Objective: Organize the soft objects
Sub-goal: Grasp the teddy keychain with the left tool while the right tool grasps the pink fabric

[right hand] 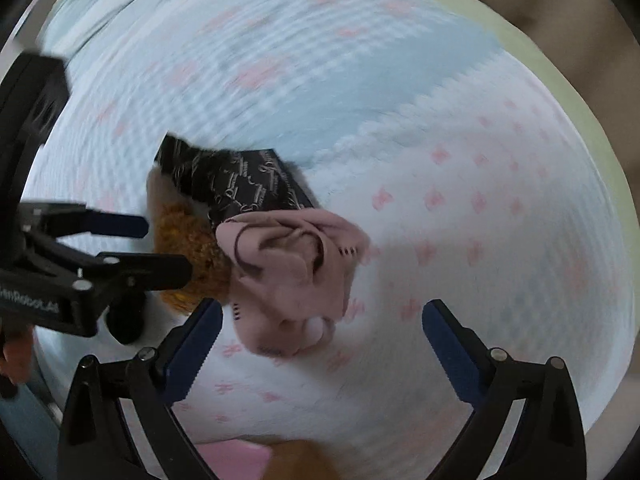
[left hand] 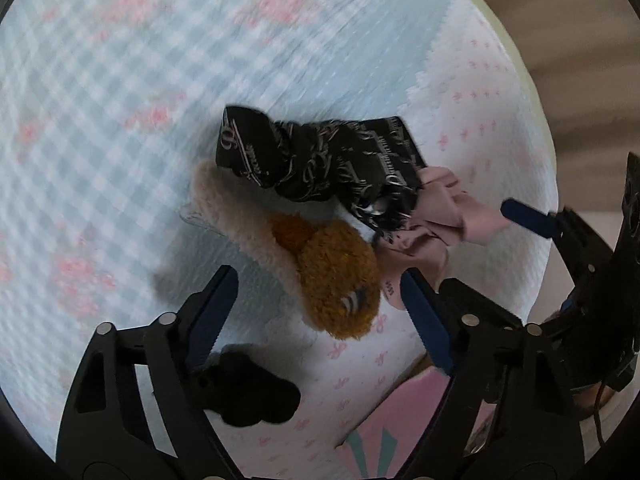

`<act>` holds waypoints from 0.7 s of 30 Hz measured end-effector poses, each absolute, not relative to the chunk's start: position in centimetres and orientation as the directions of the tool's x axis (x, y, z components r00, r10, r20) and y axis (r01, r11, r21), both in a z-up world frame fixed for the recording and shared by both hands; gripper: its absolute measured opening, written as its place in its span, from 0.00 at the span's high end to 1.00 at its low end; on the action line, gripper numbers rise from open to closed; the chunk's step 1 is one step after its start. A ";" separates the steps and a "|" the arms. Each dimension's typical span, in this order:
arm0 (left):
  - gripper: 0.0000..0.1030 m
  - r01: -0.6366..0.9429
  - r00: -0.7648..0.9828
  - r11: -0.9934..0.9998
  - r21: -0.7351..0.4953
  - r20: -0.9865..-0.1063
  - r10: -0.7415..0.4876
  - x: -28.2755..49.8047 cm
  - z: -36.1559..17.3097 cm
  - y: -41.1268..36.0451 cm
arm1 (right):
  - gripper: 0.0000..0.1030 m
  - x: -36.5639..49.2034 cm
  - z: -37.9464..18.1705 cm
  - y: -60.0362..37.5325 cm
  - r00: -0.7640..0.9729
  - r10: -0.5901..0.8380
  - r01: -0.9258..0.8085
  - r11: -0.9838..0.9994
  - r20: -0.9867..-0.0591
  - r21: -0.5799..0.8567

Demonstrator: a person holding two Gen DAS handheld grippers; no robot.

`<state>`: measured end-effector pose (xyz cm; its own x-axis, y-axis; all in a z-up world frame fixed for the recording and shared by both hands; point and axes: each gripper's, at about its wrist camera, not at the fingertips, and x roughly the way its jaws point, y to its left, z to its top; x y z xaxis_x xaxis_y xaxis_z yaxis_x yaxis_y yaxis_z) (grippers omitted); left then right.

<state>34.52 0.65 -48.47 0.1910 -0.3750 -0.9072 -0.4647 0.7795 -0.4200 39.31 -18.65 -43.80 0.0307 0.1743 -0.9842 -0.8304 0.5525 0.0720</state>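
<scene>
A pile of soft things lies on the bed: a black printed cloth (left hand: pixel 320 160), a brown and cream plush toy (left hand: pixel 336 280) and a pink cloth (left hand: pixel 448 208). My left gripper (left hand: pixel 320 304) is open, its jaws wide on either side of the plush toy, just above it. In the right wrist view the pink cloth (right hand: pixel 296 276) sits between and just ahead of my open right gripper (right hand: pixel 320 328), with the black cloth (right hand: pixel 236 184) and plush toy (right hand: pixel 192 248) behind it. The left gripper (right hand: pixel 160 244) enters there from the left.
The bed cover (left hand: pixel 120 120) is pale blue check with pink motifs, and white with pink bows (right hand: pixel 480 220) on the right. A small black soft object (left hand: pixel 256 396) lies near my left gripper's base. A pink patterned item (left hand: pixel 400 420) is at the bed's near edge.
</scene>
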 end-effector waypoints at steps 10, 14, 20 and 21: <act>0.54 -0.497 0.179 0.782 -0.376 -0.926 -0.331 36.3 -49.9 -0.7 | 0.33 38.5 -48.1 -15.9 -0.044 0.119 -0.912 0.400 -0.992 0.088; 0.59 -0.512 0.179 0.775 -0.371 -0.928 -0.326 36.6 -49.7 -0.6 | 0.52 37.8 -47.8 -15.8 -0.038 0.146 -0.912 0.400 -0.989 0.094; 0.63 -0.505 0.190 0.782 -0.366 -0.930 -0.313 34.6 -48.5 0.6 | 0.67 37.4 -47.2 -15.9 -0.027 0.165 -0.886 0.453 -0.986 0.100; 0.63 -0.502 0.193 0.782 -0.368 -0.930 -0.313 34.3 -48.3 0.8 | 0.69 37.3 -47.0 -16.0 -0.028 0.167 -0.880 0.463 -0.986 0.103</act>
